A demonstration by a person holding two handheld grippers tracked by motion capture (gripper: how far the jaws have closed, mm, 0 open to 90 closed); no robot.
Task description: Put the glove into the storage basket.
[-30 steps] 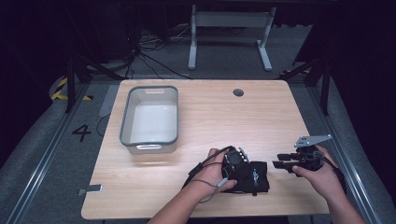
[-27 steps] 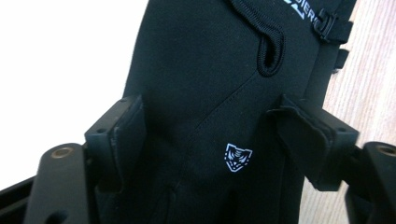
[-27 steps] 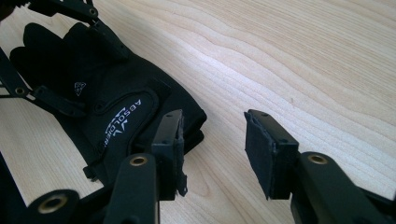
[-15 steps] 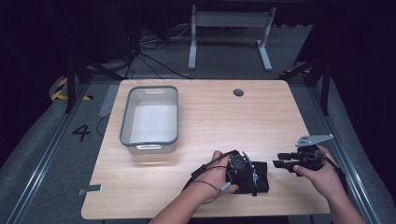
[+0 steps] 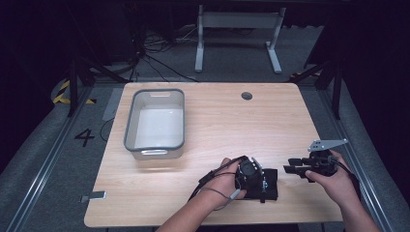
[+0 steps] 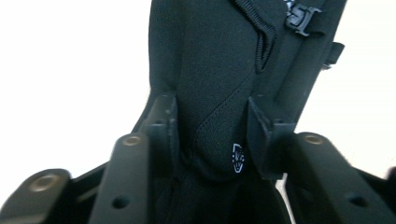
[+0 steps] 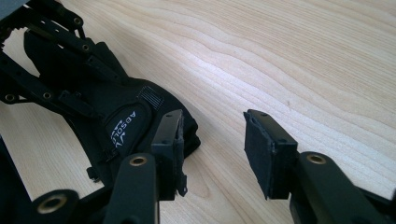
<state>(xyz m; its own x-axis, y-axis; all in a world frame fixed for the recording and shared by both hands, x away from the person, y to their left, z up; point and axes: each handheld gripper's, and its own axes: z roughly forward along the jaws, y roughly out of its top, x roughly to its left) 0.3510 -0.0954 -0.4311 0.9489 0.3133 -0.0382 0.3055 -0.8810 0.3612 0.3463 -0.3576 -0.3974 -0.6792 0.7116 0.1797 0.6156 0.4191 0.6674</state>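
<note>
Wood table point(image 5: 203, 125) in a dark room, grey bin point(image 5: 154, 123) at its far left, nothing in it. Black pouch point(image 5: 265, 186) lay flat near the front edge, well apart from the bin. Left gripper point(image 5: 251, 176) sat on the pouch; jaws had just been closing, and the left gripper view showed the pads pressing a padded fold of the pouch point(image 6: 215, 93): clamped on it, likely for a lift. Right gripper point(image 5: 297, 169) hovered just beside the pouch's right edge point(image 7: 130, 126), jaws apart, nothing between them, probably waiting to assist.
</note>
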